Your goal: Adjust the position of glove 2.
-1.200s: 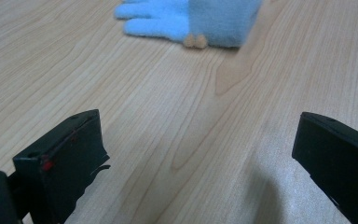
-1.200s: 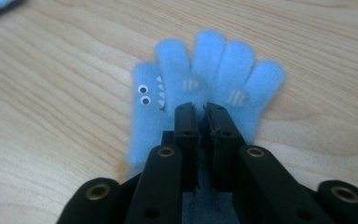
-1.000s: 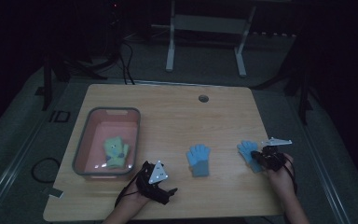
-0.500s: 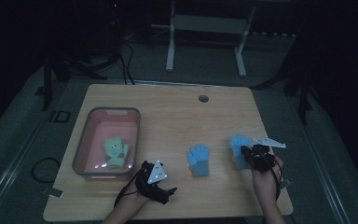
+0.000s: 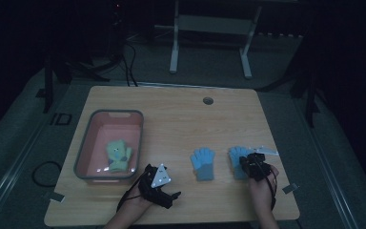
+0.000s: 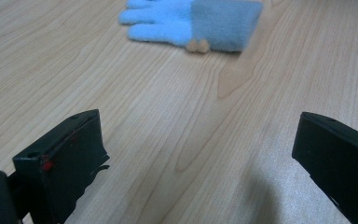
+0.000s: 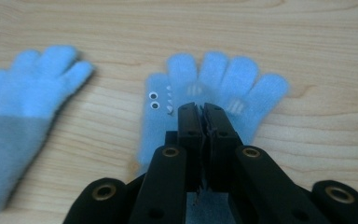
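our right claw (image 7: 200, 112), pinched on the right glove (image 7: 214, 88), has dragged it leftward beside its mate (image 5: 203, 162). we judge we're pairing them (left claw (image 6: 200, 154) gapes wide, idle on the bench (image 5: 181, 114)).

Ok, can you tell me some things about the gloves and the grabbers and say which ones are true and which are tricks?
1. Two blue gloves lie on the table. True: the left blue glove and the right blue glove lie side by side.
2. The pink bin is empty. False: a green glove lies in it.
3. The right gripper has its jaws pressed together over the right blue glove. True.
4. The left gripper is pinching a glove. False: its jaws stand wide apart over bare wood.
5. The right blue glove has googly eyes. True.
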A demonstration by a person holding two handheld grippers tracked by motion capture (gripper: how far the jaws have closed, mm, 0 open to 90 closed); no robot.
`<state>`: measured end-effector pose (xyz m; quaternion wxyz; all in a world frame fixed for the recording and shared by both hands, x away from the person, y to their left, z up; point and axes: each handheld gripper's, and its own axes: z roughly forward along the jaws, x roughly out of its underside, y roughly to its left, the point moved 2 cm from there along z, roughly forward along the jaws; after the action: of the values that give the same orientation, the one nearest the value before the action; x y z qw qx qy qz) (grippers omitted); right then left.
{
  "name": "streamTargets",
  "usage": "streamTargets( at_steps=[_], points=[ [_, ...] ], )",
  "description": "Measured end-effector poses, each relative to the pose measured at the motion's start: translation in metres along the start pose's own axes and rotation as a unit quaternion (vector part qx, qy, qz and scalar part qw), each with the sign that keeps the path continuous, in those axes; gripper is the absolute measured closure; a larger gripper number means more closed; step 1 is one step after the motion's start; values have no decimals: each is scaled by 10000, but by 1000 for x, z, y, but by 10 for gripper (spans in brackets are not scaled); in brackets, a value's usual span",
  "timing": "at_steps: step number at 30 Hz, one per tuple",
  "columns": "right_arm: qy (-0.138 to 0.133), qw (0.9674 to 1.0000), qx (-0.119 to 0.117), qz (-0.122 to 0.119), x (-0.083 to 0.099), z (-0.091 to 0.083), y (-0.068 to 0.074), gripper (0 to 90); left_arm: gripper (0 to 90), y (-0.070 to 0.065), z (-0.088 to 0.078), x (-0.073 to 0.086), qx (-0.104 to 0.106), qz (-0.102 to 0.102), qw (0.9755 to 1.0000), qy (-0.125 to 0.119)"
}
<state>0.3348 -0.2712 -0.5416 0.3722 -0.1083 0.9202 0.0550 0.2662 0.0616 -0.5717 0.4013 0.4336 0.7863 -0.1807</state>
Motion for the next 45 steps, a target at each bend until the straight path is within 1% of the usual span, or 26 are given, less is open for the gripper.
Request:
streamTargets(
  at_steps=[5,6,7,8,13,15,18,19,20,21,22,24,25,27,28,31,33,34,35,36,37,38,41,45],
  points=[
    [69,9999,85,-50,4,8,0,853,25,0,0,0,2,3,10000,4],
    [87,9999,111,-71,5,10,1,833,25,1,0,1,8,7,10000,24],
    [61,9999,110,-107,8,12,0,780,24,1,0,1,6,7,10000,28],
    [62,9998,113,-119,8,13,0,766,25,1,0,1,7,13,10000,37],
    [12,9999,-33,-150,3,8,-2,721,25,1,0,1,8,26,10000,48],
    [-48,9996,-106,-243,0,4,-3,701,25,1,1,1,-14,49,10000,62],
    [-78,9992,-124,-373,-1,2,-3,682,25,1,1,1,-17,28,10000,50],
    [-80,9988,-265,-402,-2,3,-4,678,24,1,1,1,-16,34,10000,50],
    [-80,9988,-265,-402,-2,3,-4,678,25,1,1,1,-16,34,10000,50],
    [-66,9979,-367,-525,-2,3,-6,672,25,1,1,1,-10,32,10000,44],
    [-86,9974,-390,-598,-3,3,-7,671,24,1,1,1,1,28,10000,37],
    [-102,9949,-648,-770,-4,2,-9,661,24,1,2,1,3,40,10000,38],
    [-110,9939,-663,-876,-4,2,-11,662,24,1,2,1,2,22,10000,34],
    [-156,9896,-950,-1065,-4,1,-15,661,25,1,1,1,7,4,10000,21],
    [-171,9885,-1009,-1115,-4,1,-18,661,25,1,1,1,3,4,10000,18],
    [-149,9859,-1068,-1283,-4,1,-27,661,24,1,1,1,21,-1,10000,-3],
    [-108,9851,-1096,-1324,-4,1,-31,659,25,1,2,1,22,3,10000,11],
    [-124,9835,-1177,-1369,-3,2,-33,654,25,1,2,1,18,5,10000,13],
    [-124,9835,-1177,-1369,-3,2,-33,654,25,1,2,1,18,5,10000,13],
    [-136,9811,-1273,-1449,-2,3,-33,654,25,1,2,1,18,5,10000,13],
    [-51,9783,-1255,-1648,0,6,-34,632,25,1,2,1,12,-5,10000,8],
    [2,9779,-1241,-1680,1,7,-35,632,25,1,2,1,4,-13,10000,5],
    [61,9783,-1259,-1644,6,12,-38,630,24,1,2,1,9,-24,10000,3],
    [-20,9785,-1315,-1586,12,16,-38,597,24,2,2,1,-19,-28,10000,32]
  ],
)
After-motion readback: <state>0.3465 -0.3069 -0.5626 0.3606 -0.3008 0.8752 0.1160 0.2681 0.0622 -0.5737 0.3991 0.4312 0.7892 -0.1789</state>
